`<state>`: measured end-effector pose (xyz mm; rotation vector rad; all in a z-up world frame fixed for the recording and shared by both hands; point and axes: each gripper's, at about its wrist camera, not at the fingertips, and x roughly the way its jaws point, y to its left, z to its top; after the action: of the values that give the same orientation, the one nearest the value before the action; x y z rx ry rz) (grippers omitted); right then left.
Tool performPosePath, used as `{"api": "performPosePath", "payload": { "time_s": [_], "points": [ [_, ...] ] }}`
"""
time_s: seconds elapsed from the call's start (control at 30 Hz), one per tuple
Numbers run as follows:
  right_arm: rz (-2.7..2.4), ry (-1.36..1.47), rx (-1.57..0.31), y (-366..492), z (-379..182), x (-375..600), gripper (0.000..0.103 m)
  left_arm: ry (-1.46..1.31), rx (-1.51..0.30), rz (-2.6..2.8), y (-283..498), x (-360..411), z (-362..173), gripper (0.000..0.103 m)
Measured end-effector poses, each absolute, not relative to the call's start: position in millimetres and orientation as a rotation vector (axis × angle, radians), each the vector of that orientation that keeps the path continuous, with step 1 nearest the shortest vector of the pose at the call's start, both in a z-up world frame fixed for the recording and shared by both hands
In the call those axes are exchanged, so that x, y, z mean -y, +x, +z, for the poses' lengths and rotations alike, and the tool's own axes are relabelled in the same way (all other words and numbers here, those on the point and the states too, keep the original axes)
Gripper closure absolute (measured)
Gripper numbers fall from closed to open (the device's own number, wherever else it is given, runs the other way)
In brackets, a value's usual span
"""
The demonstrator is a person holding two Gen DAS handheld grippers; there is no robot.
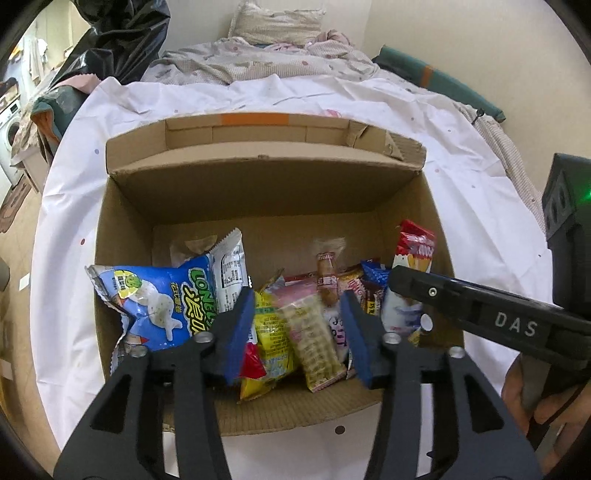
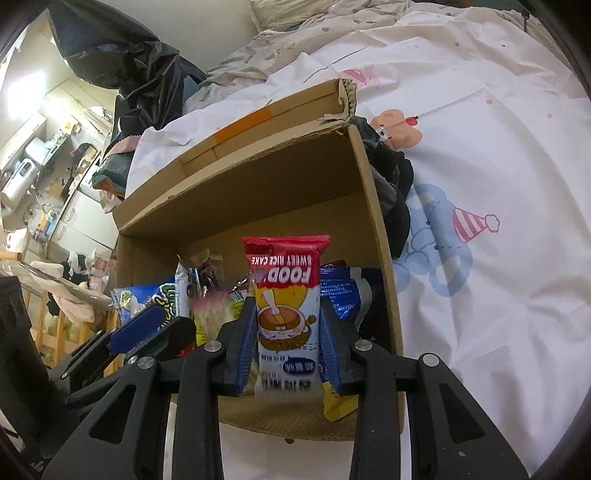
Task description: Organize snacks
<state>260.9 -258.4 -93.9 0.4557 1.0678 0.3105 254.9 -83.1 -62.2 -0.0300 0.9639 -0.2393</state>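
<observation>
We are putting snacks in the box (image 2: 376, 221) on the bed (image 2: 498, 147). Our right gripper (image 2: 286, 354) squeezes the rice cake pack (image 2: 286, 295) at the box's 3 o'clock side. Our left gripper (image 1: 299, 332) hangs wide apart over the pile, holding nothing. Next, we think, lower the pack and let go.

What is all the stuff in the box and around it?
brown cardboard box: one, open, on the sheet
blue Lonely God snack bag: one, left in the box
yellow crinkly snack packet: one, middle
pale wafer packet: one, middle
red-and-white sweet rice cake packet: one, held over the right side
white cartoon bedsheet: one, under the box
black plastic bag: one, far left
left tongs: open, above the snacks
right tongs: shut on the packet
</observation>
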Motion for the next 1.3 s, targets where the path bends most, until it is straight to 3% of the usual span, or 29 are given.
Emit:
{"api": "performPosePath", "payload": {
  "time_s": [0.07,0.13,0.63,0.73,0.8,0.87,1.3],
  "points": [
    [0.315,0.466,-1.061,261,-92,260,0.066,-0.027,-0.950,-0.240,252,83,-58,0.034],
    [0.316,0.476,-1.045,261,-88,262,0.051,-0.035,-0.929,-0.244,249,81,-53,0.026],
    [0.309,0.415,-0.875,222,-31,258,0.009,-0.052,-0.789,-0.111,213,38,-14,0.026],
    [0.301,0.396,-0.839,207,-22,256,0.005,-0.068,-0.792,-0.086,202,25,-11,0.023],
    [0.290,0.359,-0.821,198,-18,252,0.004,-0.081,-0.786,-0.077,194,16,-9,0.010],
    [0.251,0.317,-0.795,186,-14,250,0.004,-0.084,-0.770,-0.059,184,8,-5,0.005],
    [0.219,0.280,-0.753,128,-16,242,0.004,-0.038,-0.697,-0.044,118,-18,6,0.002]
  ]
}}
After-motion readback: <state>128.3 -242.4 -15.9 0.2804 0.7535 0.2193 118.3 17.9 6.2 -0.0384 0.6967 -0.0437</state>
